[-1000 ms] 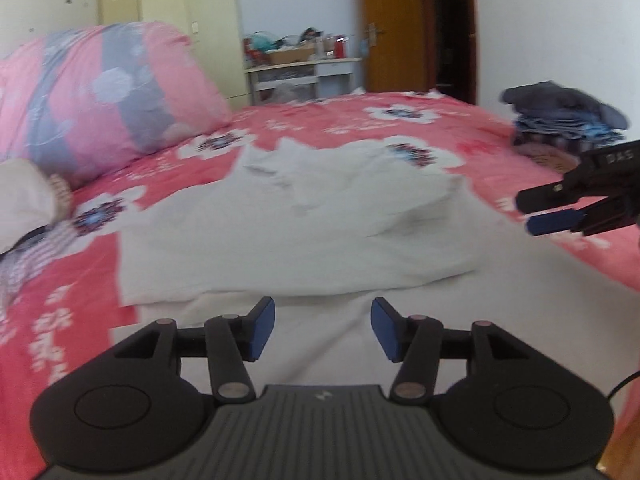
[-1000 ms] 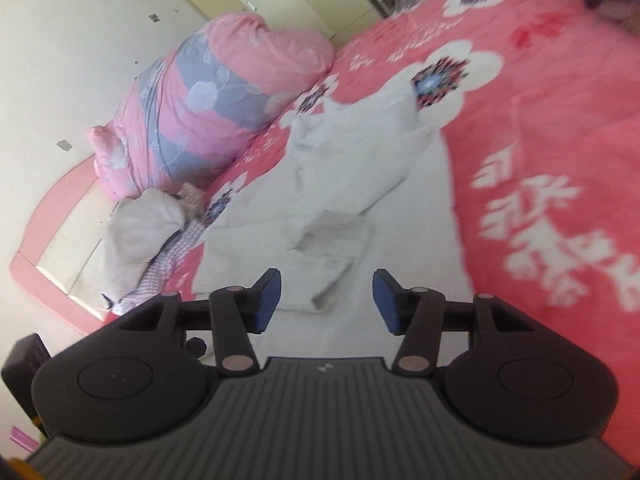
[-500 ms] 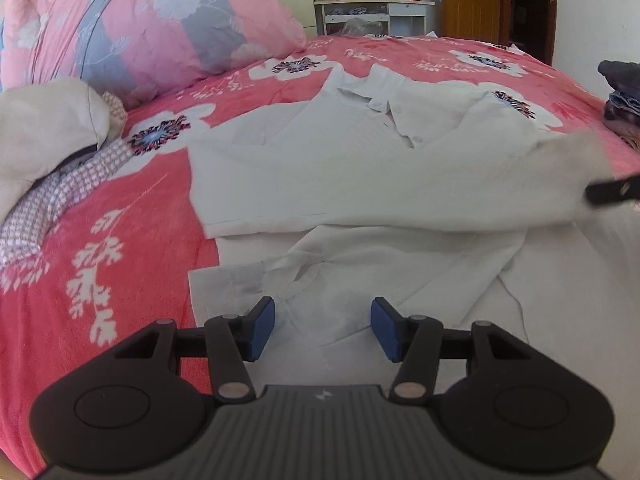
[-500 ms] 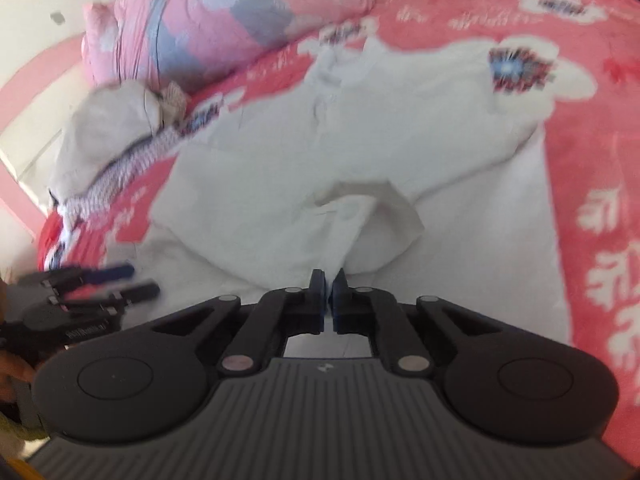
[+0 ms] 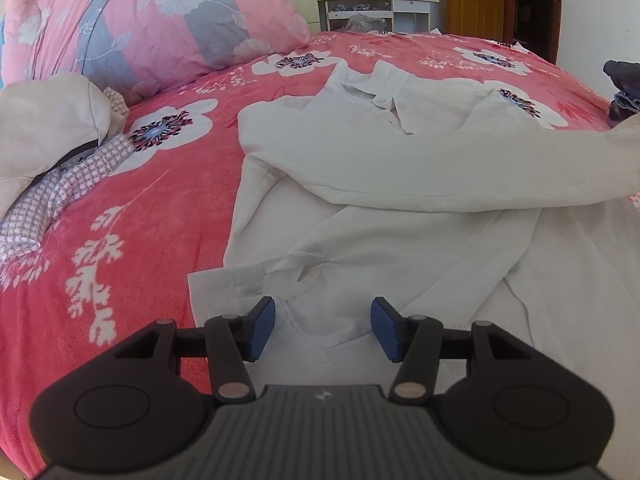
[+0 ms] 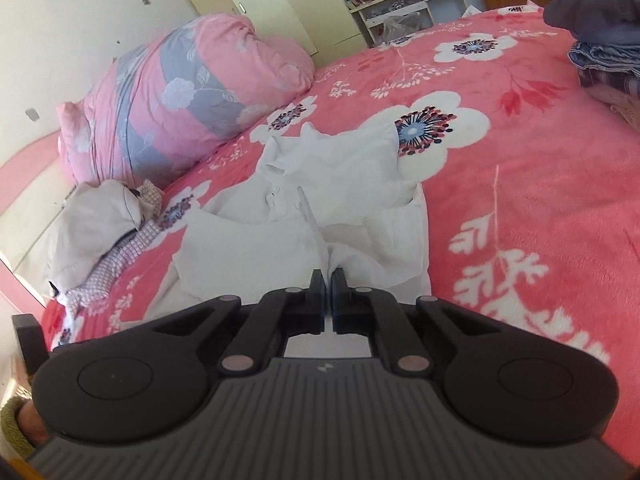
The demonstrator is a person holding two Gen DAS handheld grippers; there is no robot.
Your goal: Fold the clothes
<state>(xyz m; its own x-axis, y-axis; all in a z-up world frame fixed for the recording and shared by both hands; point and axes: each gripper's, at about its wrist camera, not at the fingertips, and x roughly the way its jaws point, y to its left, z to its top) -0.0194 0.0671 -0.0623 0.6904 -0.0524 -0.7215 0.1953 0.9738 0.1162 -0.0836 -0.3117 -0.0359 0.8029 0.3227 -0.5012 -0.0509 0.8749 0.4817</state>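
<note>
White collared shirt (image 5: 400, 160) spread crumpled on the red floral bedspread (image 5: 160, 208), centre to right of the left wrist frame, collar toward the top, cuffed sleeve lying at lower centre, one fold lifted off toward the right edge. In the right wrist frame the right tongs (image 6: 329, 292) are pinched together on a thin edge of the shirt (image 6: 312, 216), pulled taut upward. Left tongs (image 5: 323, 328) spread, cuff fabric below them, not gripped. Pink-and-grey pillow (image 5: 160, 28) upper left; beige garment (image 5: 44, 128) at left; dark folded clothes (image 6: 600, 40) upper right.
</note>
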